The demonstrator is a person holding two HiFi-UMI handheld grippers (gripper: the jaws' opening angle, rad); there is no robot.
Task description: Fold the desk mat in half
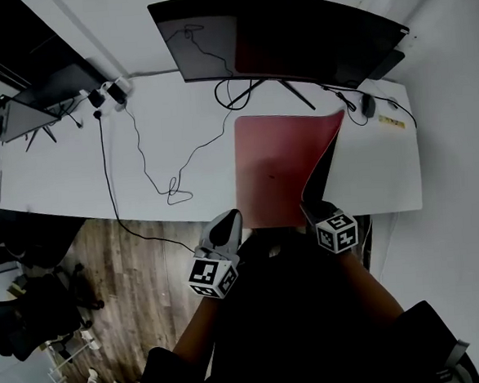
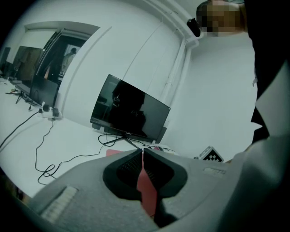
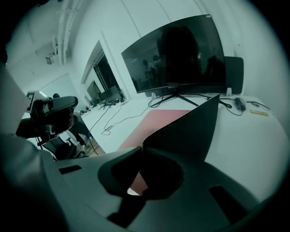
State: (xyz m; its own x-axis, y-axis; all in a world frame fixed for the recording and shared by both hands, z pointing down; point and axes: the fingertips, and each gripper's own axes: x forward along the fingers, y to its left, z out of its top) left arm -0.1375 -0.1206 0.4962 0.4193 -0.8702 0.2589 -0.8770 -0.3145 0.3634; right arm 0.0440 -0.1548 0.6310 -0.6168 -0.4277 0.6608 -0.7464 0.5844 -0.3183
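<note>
The red desk mat (image 1: pixel 275 168) lies on the white desk (image 1: pixel 75 173) in front of the monitor. Its right side is lifted and curls over, showing the black underside (image 1: pixel 324 168). My right gripper (image 1: pixel 310 209) is shut on the mat's near right corner. In the right gripper view the black underside (image 3: pixel 190 127) rises from the closed jaws of that gripper (image 3: pixel 142 147). My left gripper (image 1: pixel 229 220) is at the near left corner, low at the desk's front edge. In the left gripper view it (image 2: pixel 142 154) is shut on a strip of the red mat (image 2: pixel 146 183).
A curved monitor (image 1: pixel 278 36) stands at the back on a splayed stand. Black cables (image 1: pixel 173 183) loop left of the mat. A mouse (image 1: pixel 368 104) and a yellow item (image 1: pixel 392 121) lie back right. A second screen (image 1: pixel 30 115) sits far left. Chairs (image 1: pixel 28 324) stand on the wooden floor.
</note>
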